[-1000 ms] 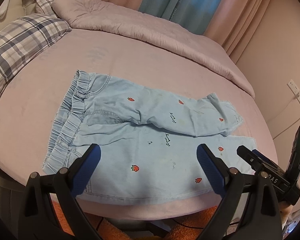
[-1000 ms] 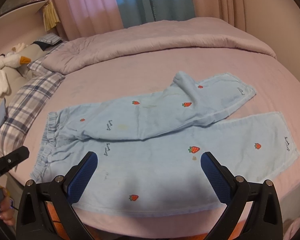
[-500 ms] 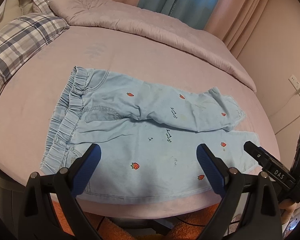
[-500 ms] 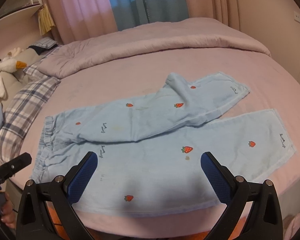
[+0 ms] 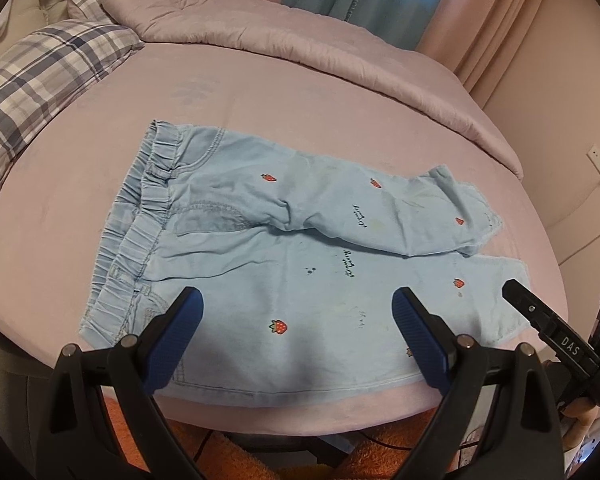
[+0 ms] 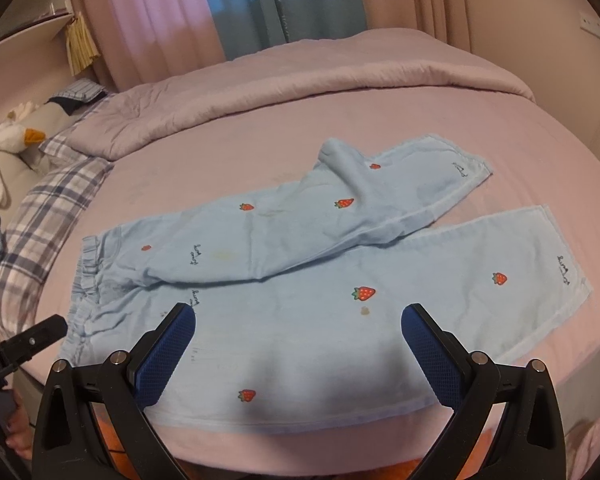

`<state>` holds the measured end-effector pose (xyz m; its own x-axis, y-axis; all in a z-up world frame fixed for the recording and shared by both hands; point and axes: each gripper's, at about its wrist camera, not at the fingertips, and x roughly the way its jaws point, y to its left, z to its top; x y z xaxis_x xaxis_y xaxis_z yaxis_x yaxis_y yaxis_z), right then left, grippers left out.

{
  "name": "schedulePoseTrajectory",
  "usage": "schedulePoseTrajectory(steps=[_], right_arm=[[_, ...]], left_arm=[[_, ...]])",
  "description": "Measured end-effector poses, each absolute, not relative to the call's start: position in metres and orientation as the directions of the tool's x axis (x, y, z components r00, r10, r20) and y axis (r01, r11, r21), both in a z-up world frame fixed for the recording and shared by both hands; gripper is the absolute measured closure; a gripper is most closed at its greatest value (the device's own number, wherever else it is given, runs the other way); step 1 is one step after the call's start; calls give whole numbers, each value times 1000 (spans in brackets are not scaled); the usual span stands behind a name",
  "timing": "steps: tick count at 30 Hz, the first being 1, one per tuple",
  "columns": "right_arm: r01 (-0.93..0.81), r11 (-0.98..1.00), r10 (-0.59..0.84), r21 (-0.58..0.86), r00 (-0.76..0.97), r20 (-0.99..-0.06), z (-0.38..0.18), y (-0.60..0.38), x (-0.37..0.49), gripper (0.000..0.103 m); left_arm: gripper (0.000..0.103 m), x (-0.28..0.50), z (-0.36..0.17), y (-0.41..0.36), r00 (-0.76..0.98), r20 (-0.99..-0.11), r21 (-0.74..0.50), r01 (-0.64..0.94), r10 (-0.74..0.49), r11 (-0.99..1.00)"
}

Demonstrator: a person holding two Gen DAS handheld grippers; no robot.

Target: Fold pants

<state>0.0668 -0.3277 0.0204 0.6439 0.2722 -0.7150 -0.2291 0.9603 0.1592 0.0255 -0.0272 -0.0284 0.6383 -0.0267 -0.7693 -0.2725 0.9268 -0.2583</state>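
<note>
On the pink bed in front of you, the light blue pants are lying spread out — waistband toward the plaid pillow, the far leg slanting across the top of the near one. You are holding your left gripper above the near leg, close to the waistband end, with its blue pads gaping wide and nothing between them. Your right gripper is hovering over the same leg toward the hem — likewise spread wide and empty. A folded quilt is lying along the far side
</note>
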Motion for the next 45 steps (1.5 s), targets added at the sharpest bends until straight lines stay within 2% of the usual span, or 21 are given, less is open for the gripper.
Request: schedulePoseTrajectory(steps=[18, 24, 29, 31, 33, 38, 41, 42, 44, 45], right_arm=[[-224, 957, 286, 185, 616, -734, 17, -328, 74, 0], [-167, 966, 257, 196, 648, -717, 20, -344, 77, 3], [-55, 981, 172, 183, 677, -715, 19, -379, 86, 5], [32, 975, 145, 221, 664, -734, 12, -406, 93, 24], [109, 967, 104, 231, 657, -747, 6, -428, 96, 29], [309, 931, -50, 196, 639, -768, -9, -502, 92, 29], [408, 888, -86, 211, 599, -796, -22, -545, 89, 29], [435, 875, -96, 213, 587, -804, -26, -558, 88, 29], [475, 856, -114, 205, 560, -820, -33, -573, 89, 29], [489, 848, -118, 203, 549, -827, -37, -580, 91, 29]], left_arm=[[9, 17, -31, -8, 640, -769, -270, -336, 9, 902], [12, 14, -42, 16, 623, -782, -273, -394, 36, 878], [16, 8, -60, 44, 576, -808, -224, -495, 123, 840], [17, 6, -70, 54, 554, -823, -225, -522, 126, 823], [17, 4, -78, 63, 534, -835, -226, -549, 130, 804], [18, -4, -100, 93, 456, -875, -195, -641, 163, 743], [18, -6, -114, 105, 445, -887, -232, -659, 121, 715], [19, -6, -118, 108, 447, -889, -253, -659, 99, 709], [28, -4, -124, 109, 462, -885, -296, -650, 55, 700], [28, -3, -127, 111, 465, -884, -303, -649, 48, 698]])
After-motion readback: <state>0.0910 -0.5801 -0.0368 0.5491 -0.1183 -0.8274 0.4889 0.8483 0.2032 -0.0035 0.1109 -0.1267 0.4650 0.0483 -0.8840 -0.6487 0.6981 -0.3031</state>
